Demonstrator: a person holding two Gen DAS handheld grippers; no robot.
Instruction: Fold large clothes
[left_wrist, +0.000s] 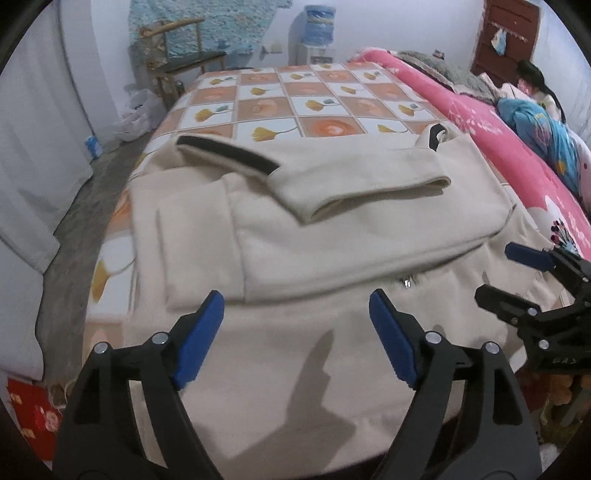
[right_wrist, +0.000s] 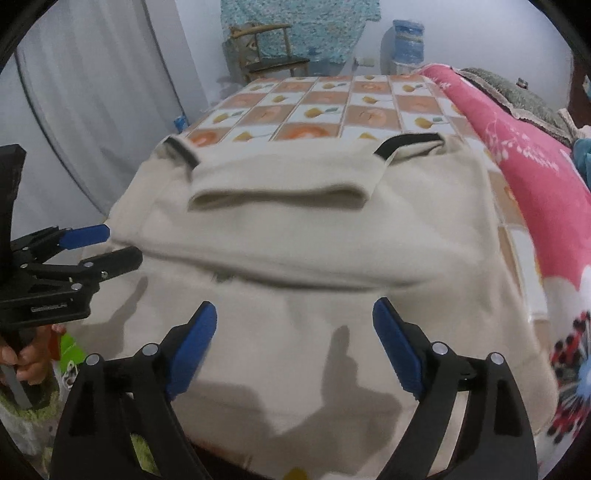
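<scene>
Left wrist view looks down over a cream jacket (left_wrist: 332, 229) lying on the tile-patterned bed cover (left_wrist: 280, 96), its black-cuffed sleeves (left_wrist: 317, 177) laid across the body and a thick fold sitting over the middle. The left gripper (left_wrist: 297, 332) hangs above the near hem with its blue pads (left_wrist: 201, 339) wide apart and nothing between them. In the right wrist view the right gripper (right_wrist: 293, 343) stands the same way, fingers spread, empty, over the bare lower panel, with the pink quilt (right_wrist: 535, 192) just beside the jacket.

To my eye the next fold wants both grippers on the near hem, well apart and level with each other. Pinch only the hem layers, lift evenly, and carry the edge over the sleeves without dragging them out of place.
</scene>
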